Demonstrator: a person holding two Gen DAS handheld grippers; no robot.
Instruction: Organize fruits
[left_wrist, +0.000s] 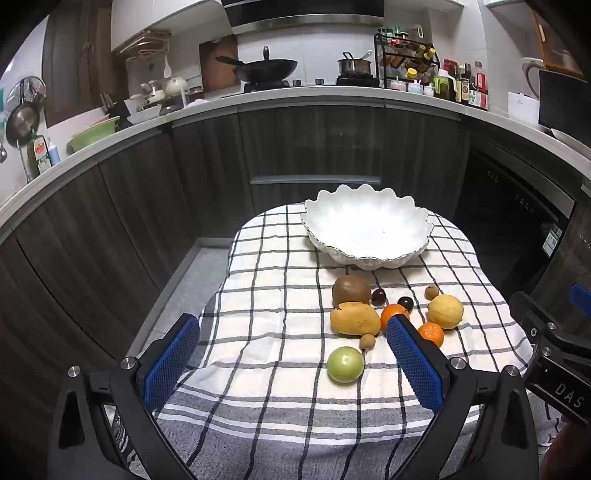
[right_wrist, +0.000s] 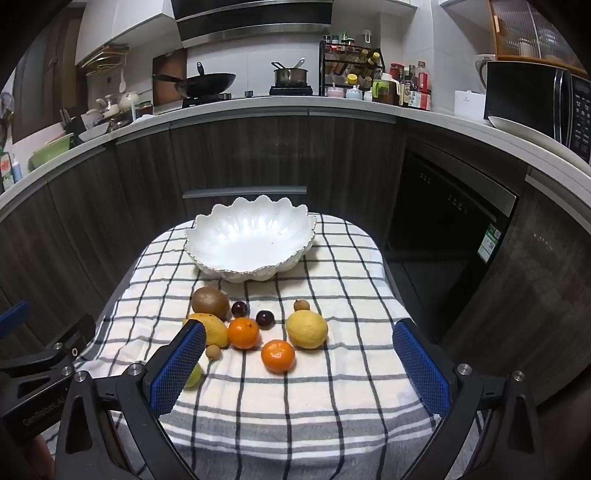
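An empty white scalloped bowl (left_wrist: 367, 227) (right_wrist: 251, 240) stands at the far end of a small table under a checked cloth (left_wrist: 273, 295) (right_wrist: 332, 295). In front of it lie a kiwi (left_wrist: 351, 290) (right_wrist: 209, 302), a mango (left_wrist: 354, 318) (right_wrist: 214, 328), a lemon (left_wrist: 445, 311) (right_wrist: 306, 328), two tangerines (left_wrist: 431, 333) (right_wrist: 278, 355) (right_wrist: 243, 333), two dark cherries (right_wrist: 265, 318), small brown longans (left_wrist: 367, 341) and a green fruit (left_wrist: 345, 364). My left gripper (left_wrist: 295, 354) and right gripper (right_wrist: 299, 362) are open and empty, held above the near cloth.
Dark kitchen cabinets (left_wrist: 314, 147) wrap behind the table, with a counter holding a wok (left_wrist: 266, 68), a pot, bottles and a microwave (right_wrist: 535, 99). The floor gap (left_wrist: 184, 280) lies left of the table.
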